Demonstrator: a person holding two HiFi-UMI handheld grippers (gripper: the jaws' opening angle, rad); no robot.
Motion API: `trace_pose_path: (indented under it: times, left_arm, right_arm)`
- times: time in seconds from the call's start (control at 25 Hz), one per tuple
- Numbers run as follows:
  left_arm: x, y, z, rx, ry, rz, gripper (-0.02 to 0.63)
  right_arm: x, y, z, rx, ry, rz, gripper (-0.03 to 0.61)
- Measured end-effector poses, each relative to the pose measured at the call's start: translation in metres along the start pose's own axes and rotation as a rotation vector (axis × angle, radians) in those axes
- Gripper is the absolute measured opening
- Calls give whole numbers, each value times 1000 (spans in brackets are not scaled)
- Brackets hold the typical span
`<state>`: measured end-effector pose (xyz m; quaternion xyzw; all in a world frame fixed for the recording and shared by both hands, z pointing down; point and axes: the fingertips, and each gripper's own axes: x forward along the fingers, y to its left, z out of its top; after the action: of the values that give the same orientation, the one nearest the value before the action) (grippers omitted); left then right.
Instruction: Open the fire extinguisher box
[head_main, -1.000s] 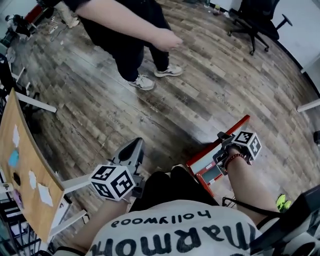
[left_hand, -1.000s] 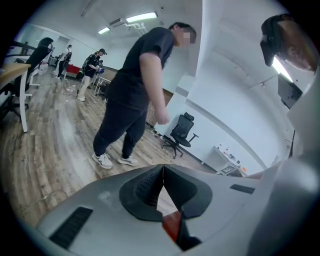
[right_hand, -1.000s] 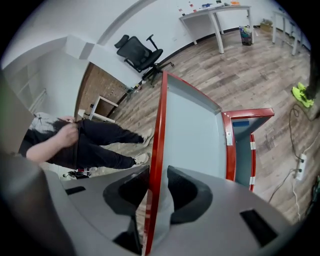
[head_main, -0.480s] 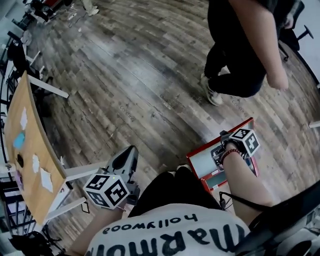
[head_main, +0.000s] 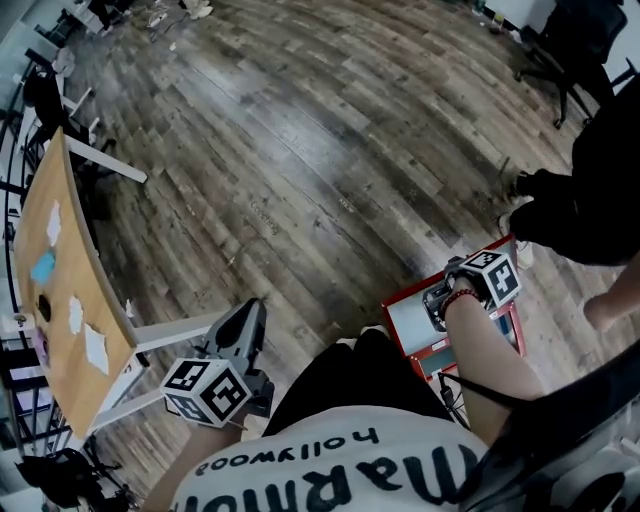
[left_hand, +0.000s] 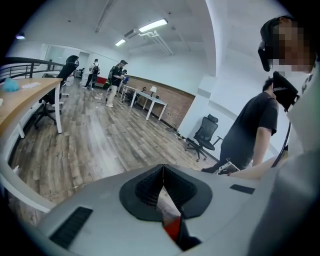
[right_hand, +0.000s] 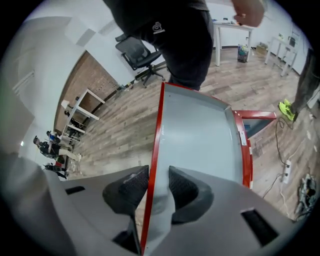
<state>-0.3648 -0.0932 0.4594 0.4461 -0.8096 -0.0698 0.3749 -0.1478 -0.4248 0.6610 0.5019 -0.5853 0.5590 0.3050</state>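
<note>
The fire extinguisher box (head_main: 470, 345) is lying on the floor (head_main: 300, 170) at the person's right, beside the knee. Its grey, red-framed door (right_hand: 200, 130) is standing raised off it. The right hand-held gripper (head_main: 437, 300) is straddling the door's red edge with its jaws about halfway apart. They have just been opening. The pads seem to be touching both faces of the door, though how firmly is hard to tell from this angle. That loosening suggests the door is near its open position and is being let go or regripped. The left hand-held gripper (head_main: 250, 312) is hanging idle with its jaws together on nothing. It has been drifting lower and leftward in the head view. A bystander (head_main: 590, 200) has been crossing the floor and is now standing just beyond the box.
</note>
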Motion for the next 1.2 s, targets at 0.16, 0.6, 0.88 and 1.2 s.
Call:
trace_pose_path:
  times: [0.16, 0.6, 0.88, 1.2]
  left_arm:
    - [-3, 5, 2, 2, -7, 2, 8]
    - [-7, 0, 6, 36, -3, -51, 8]
    - [-1, -21, 10, 88, 11, -140, 8]
    - [10, -69, 1, 164, 38, -319, 8]
  right_arm:
    - [-2, 0, 0, 20, -23, 8, 132]
    - [-25, 5, 2, 52, -39, 177, 162]
    - [-70, -18, 23, 121, -114, 236, 201]
    - [-184, -72, 65, 135, -389, 378, 199]
